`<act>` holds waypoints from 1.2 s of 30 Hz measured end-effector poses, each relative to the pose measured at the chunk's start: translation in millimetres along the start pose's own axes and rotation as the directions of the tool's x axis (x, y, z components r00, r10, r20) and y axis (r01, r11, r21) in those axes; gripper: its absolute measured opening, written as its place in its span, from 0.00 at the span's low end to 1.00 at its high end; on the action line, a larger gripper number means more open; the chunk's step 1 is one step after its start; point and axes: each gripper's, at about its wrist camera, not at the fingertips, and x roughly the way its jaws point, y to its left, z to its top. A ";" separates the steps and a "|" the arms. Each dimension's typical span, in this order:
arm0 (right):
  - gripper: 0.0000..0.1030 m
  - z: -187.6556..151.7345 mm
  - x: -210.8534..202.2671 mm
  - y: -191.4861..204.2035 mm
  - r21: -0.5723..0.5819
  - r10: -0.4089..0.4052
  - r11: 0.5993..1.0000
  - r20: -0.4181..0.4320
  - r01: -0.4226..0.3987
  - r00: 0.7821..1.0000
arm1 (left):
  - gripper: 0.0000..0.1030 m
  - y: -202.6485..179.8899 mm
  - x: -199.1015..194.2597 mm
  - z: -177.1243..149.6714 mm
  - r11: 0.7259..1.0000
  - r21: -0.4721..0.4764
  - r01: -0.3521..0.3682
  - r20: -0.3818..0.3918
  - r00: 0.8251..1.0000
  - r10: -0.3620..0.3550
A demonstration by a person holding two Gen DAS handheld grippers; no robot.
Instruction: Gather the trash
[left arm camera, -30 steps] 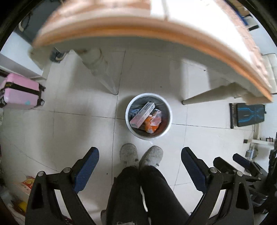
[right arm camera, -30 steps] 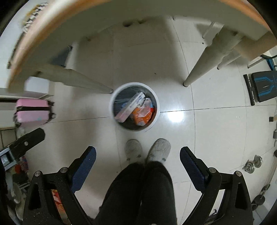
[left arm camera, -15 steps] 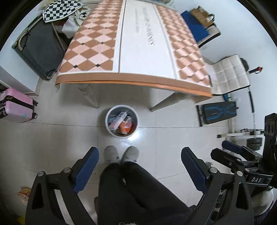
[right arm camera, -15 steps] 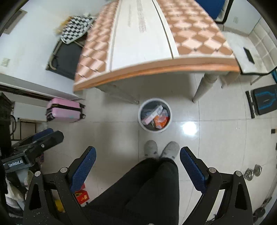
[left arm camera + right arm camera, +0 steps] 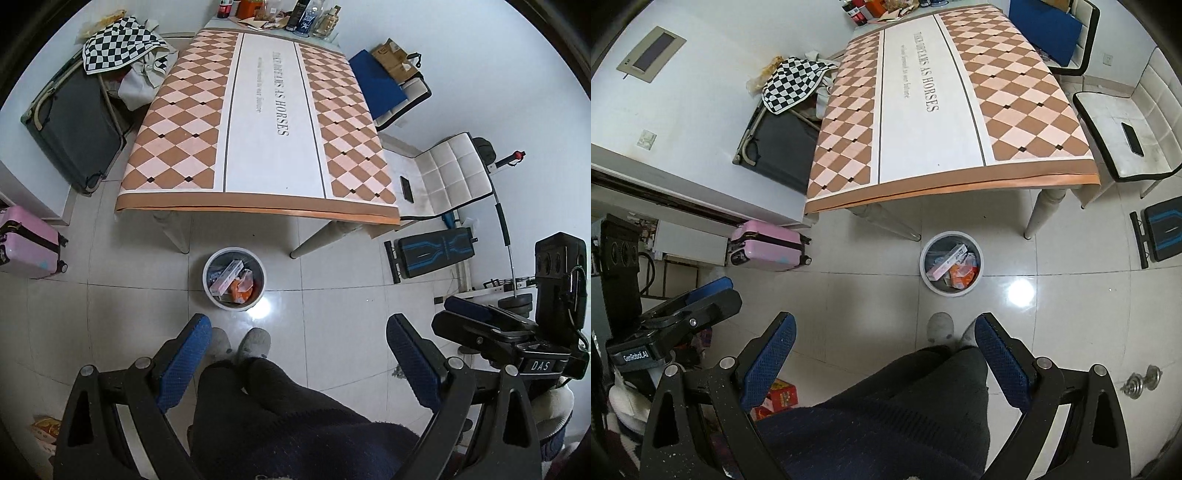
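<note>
I hold the left tool [image 5: 297, 354] and the right tool [image 5: 882, 349] high above the floor, each with its blue pads spread wide and gripping nothing, my dark trouser legs [image 5: 266, 413] and grey slippers [image 5: 255, 341] showing between them. The trash bin [image 5: 234, 277] stands on the floor tiles just beyond my feet, in front of the near edge of the bench [image 5: 258, 122], between its two near legs. Inside the trash bin lie a pink-and-white box [image 5: 947, 260] and orange wrappers [image 5: 962, 275].
</note>
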 end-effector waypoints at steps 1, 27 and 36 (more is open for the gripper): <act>0.96 0.5 -0.6 1.1 -0.001 0.003 1.000 0.000 -0.003 1.000 | 0.94 -0.8 -0.5 0.3 1.000 0.002 0.000 0.003 1.000 0.000; 1.00 8.9 -17.7 8.3 -0.012 0.021 1.000 -0.011 -0.021 1.000 | 1.00 -10.9 -17.9 3.6 0.998 0.037 0.047 0.041 0.998 -0.049; 1.00 8.4 -20.5 9.3 -0.021 0.024 0.999 -0.015 -0.024 1.000 | 1.00 -12.8 -19.3 4.7 0.998 0.038 0.053 0.039 0.998 -0.054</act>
